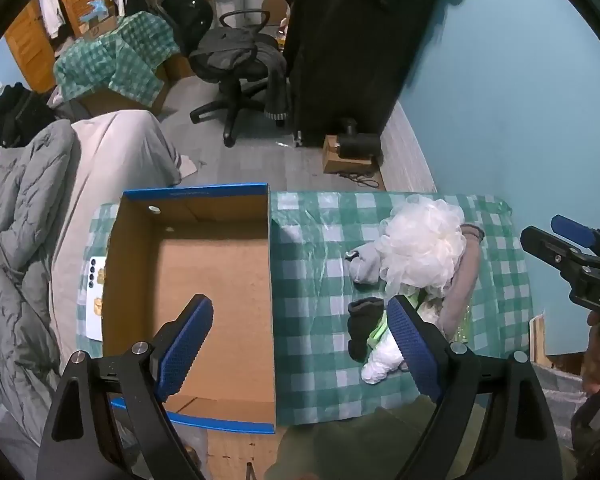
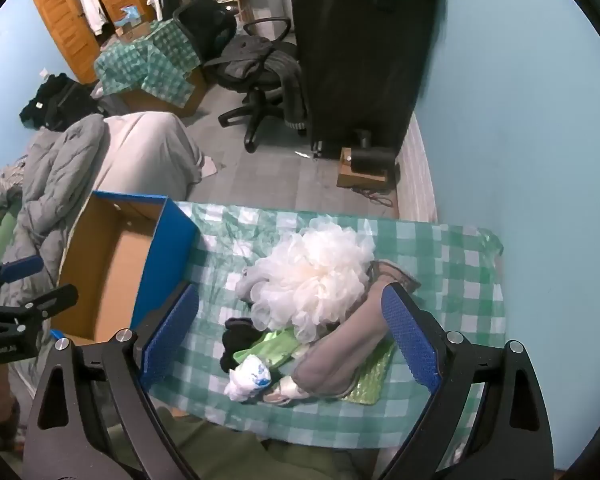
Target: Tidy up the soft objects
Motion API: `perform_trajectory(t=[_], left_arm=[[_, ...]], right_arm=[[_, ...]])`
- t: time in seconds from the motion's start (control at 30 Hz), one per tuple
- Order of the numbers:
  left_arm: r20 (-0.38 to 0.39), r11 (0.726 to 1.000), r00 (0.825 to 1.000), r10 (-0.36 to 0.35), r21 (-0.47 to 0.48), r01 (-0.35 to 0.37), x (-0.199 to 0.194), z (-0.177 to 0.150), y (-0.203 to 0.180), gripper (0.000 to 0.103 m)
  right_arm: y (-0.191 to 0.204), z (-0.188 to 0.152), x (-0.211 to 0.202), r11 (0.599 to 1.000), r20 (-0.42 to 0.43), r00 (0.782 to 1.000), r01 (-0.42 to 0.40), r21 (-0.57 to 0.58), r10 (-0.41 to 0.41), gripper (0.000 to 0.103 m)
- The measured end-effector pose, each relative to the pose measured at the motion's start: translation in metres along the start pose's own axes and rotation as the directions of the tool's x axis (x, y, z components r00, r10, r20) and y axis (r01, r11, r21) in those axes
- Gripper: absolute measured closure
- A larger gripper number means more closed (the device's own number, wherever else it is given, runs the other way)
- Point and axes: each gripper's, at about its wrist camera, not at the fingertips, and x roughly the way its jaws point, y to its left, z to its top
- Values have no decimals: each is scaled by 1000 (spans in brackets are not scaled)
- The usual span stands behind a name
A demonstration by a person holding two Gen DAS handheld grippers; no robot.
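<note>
The left tool [image 1: 300, 332] hangs wide open above the worktop [image 1: 312, 292], one finger over the empty cardboard box [image 1: 204, 276]. Right of the box lies a heap with a white mesh sponge [image 1: 424, 244] on top and a black sock [image 1: 362, 326] beside it. The right tool [image 1: 572, 248] pokes in at the far right.

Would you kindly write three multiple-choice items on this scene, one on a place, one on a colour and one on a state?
1. Where does the white mesh bath pouf lie?
A. inside the cardboard box
B. on top of the pile of soft things on the checked cloth
C. on the office chair

2. What colour is the outside of the cardboard box?
A. red
B. blue
C. yellow

3. How does the box stand just now?
A. open and empty
B. shut with a lid
C. full of clothes

Answers:
1 B: the pouf sits on the pile, right of the box.
2 B: its outer wall and rim are blue.
3 A: its bare brown floor shows, with no lid on it.
</note>
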Motion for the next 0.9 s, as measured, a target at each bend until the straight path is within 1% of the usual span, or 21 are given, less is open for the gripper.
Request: perform_trajectory(t=[0.1, 0.23, 0.27, 0.33, 0.6, 0.73, 0.9], left_arm=[[-6, 1000, 1000, -3, 0, 3, -1, -1, -1, 13], [19, 1000, 1000, 6, -16, -6, -2, -5, -2, 13], [32, 1000, 999, -8, -19, 9, -4, -6, 2, 13], [19, 1000, 1000, -3, -18, 3, -3, -4, 2, 13], [11, 1000, 1000, -4, -23, 4, -5, -4, -1, 13], [5, 1000, 1000, 7, -21, -7, -4, -12, -7, 13], [-5, 1000, 1000, -2, -23, 1, -3, -13, -8, 13]], right_arm=[[-2, -1, -1, 1000, -1, 1000, -10, 5, 10, 11], [-4, -2, -2, 1000, 1, 1000, -15, 6, 15, 11], [-4, -2, -2, 1000, 2, 1000, -13, 5, 13, 10], [-5, -2, -2, 1000, 4, 1000, -15, 6, 15, 10], [-6, -5, -3, 1000, 5, 1000, -18, 9, 18, 11], [-6, -6, -4, 1000, 2, 1000, -19, 11, 19, 10], [-6, -8, -4, 1000, 3, 1000, -19, 9, 19, 11]])
